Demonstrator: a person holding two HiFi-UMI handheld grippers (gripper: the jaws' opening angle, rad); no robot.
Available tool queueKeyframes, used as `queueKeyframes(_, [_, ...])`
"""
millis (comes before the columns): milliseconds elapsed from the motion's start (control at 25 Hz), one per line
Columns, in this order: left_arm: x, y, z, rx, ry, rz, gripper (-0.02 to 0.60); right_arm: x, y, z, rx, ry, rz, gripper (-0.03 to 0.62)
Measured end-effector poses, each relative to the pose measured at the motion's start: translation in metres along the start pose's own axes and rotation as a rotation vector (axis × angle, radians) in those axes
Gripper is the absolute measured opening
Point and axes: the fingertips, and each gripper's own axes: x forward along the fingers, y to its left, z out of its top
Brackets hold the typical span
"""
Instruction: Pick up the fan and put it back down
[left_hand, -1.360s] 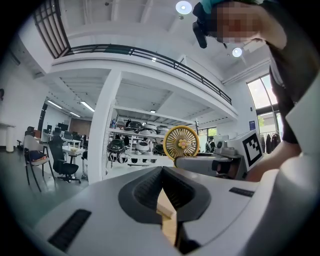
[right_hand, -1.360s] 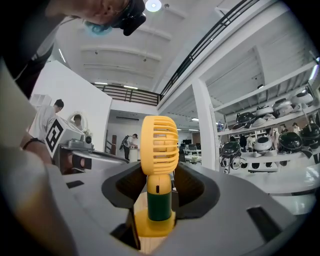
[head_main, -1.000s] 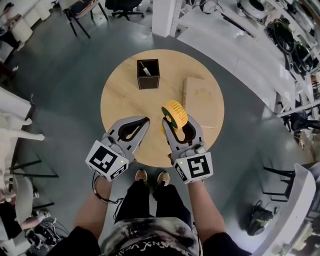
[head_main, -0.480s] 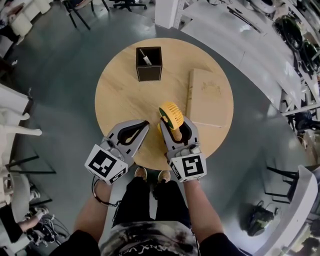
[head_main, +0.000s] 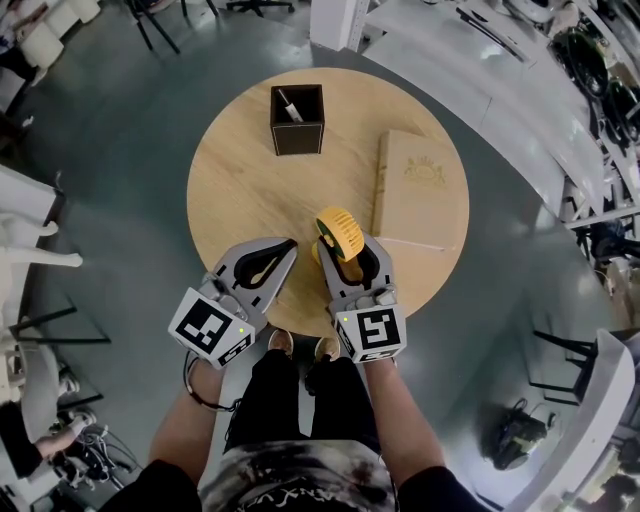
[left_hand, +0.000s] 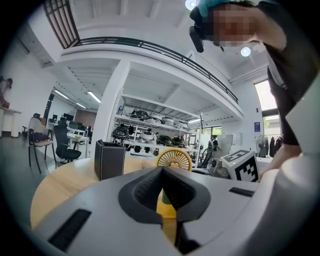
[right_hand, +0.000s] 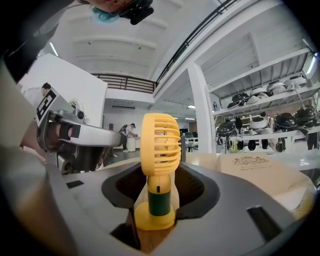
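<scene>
Table: a round pale wooden table. Only the head view takes in the whole top.
Fan: a small yellow fan with a caged round head stands upright at the near right of the table, just left of the box's near corner.
Right gripper: the grey hand-held right gripper comes in from the near edge, its jaws narrowed onto the fan low down.
Right gripper view: only here does the fan show its green stem and round yellow base. They sit between the dark pads of the right gripper. Wood shows below the base, but I cannot tell whether it touches.
Left gripper: the grey left gripper lies just left of the fan, its jaws brought together on nothing.
Left gripper view: the tips of the left gripper meet. The fan's head rises beyond them, and the other gripper's marker cube sits to the right.
Pen holder: a black square open-topped pen holder stands at the far middle, well apart from the fan. The head view looks down into it, while the left gripper view shows just its dark wall.
Box: a flat tan box with a printed crest lies at the far right. The right gripper view catches its lid edge-on.
</scene>
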Motion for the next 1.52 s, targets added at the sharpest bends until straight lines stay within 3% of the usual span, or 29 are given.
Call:
queueKeyframes(1080, [-0.008,-0.016,0.011,0.006,0.007,-0.007,0.017,-0.017,-0.001,0.005,0.010,0.034,-0.012,0.200])
queueKeyframes(1240, [-0.008,-0.019,0.014,0.009,0.008,-0.009,0.017,-0.021,0.000,0.006,0.018,0.036,-0.004,0.266])
queueKeyframes(1520, [-0.012,-0.023,0.020,0.011,0.008,-0.007,0.017,-0.026,0.006,0.007,0.033,0.063,0.031,0.442])
